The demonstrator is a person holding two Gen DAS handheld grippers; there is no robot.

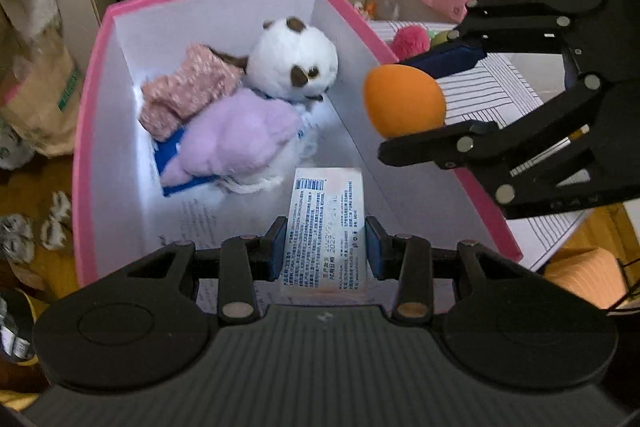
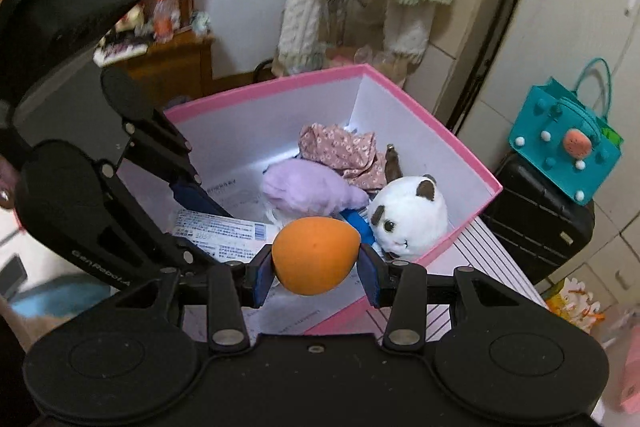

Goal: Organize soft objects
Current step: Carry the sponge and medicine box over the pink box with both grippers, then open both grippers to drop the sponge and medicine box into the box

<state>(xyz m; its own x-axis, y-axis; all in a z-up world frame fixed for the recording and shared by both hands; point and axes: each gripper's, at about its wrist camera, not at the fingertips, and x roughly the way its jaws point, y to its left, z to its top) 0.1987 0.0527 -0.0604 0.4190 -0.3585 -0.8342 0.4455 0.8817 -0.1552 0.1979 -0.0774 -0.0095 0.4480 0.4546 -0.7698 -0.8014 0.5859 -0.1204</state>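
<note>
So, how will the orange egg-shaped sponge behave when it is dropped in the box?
The orange sponge looks soft and light, so it likely lands gently. Its rounded shape may roll on the box floor until the purple plush stops it.

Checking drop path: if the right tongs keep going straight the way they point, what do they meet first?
Probably the white panda plush in the pink box. The right tongs, shut on the orange egg-shaped sponge, aim just over the near rim; depth is unclear.
</note>
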